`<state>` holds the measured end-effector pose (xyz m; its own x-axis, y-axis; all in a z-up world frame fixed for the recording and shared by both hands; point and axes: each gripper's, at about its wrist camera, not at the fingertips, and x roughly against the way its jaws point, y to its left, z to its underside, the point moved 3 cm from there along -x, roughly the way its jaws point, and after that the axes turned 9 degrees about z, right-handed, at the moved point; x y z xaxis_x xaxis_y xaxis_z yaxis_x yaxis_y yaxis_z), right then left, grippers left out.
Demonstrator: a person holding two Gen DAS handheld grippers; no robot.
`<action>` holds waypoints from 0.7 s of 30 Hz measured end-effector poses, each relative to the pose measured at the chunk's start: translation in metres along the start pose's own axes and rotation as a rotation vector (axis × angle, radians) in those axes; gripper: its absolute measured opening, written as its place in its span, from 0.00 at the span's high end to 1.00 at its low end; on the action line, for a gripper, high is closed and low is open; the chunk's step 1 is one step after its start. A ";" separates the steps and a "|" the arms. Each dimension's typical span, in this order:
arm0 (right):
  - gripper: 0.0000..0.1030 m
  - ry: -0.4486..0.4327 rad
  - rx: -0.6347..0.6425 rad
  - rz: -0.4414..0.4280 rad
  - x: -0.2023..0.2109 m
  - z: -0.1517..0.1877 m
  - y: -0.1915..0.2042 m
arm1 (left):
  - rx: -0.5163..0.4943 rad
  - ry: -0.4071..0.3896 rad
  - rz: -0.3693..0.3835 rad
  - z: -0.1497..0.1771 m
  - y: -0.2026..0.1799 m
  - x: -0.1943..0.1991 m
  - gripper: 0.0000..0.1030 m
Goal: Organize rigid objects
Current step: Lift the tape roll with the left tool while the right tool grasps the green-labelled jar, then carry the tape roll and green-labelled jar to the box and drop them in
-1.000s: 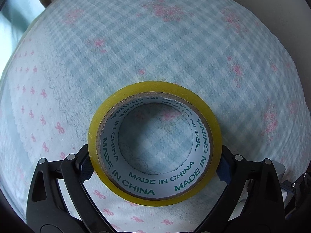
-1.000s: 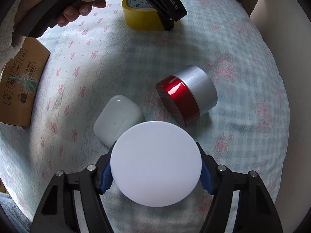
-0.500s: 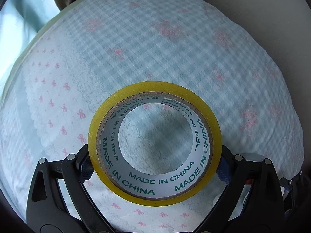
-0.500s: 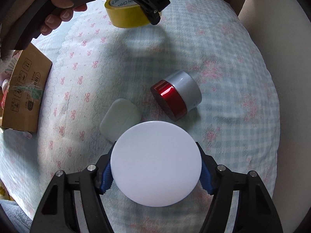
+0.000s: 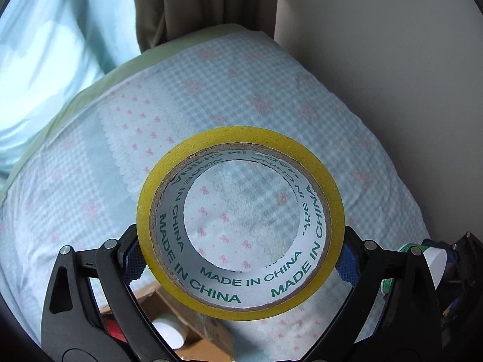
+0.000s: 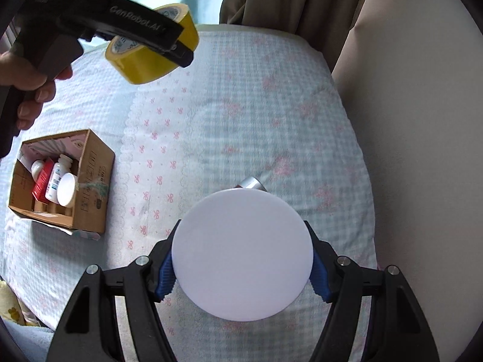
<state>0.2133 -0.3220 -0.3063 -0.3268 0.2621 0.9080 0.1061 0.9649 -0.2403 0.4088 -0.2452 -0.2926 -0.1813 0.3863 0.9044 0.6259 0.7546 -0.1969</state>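
The cardboard box (image 6: 65, 187) sits open-topped near the left edge of the checked bedspread (image 6: 271, 114), holding bottles and a red packet. Right of the box the fabric lies bare up to the wall-side edge, apart from a silver jar (image 6: 252, 183) peeking out behind the white disc (image 6: 241, 255).

Both tools have risen since a second ago: the bed looks farther off, and the box now shows in both views.

The left gripper (image 5: 240, 259) pinches a glossy yellow tape roll (image 5: 240, 223) across its rim, above and beyond the box. The right gripper (image 6: 241, 267) clamps the smooth, round white disc, well right of the box.
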 end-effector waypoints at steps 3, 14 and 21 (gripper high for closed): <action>0.35 -0.028 -0.019 -0.001 0.036 -0.012 0.005 | 0.021 -0.037 -0.006 0.015 0.010 0.048 0.06; 0.35 -0.104 0.011 -0.058 0.132 -0.036 0.078 | 0.155 -0.150 -0.058 0.121 0.074 0.199 0.06; 0.35 -0.116 0.054 -0.148 0.163 -0.048 0.157 | 0.257 -0.167 -0.106 0.211 0.128 0.251 0.06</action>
<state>0.2217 -0.1284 -0.1802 -0.4411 0.1142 0.8902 -0.0005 0.9918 -0.1275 0.2834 0.0606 -0.1708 -0.3703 0.3641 0.8546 0.3885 0.8964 -0.2136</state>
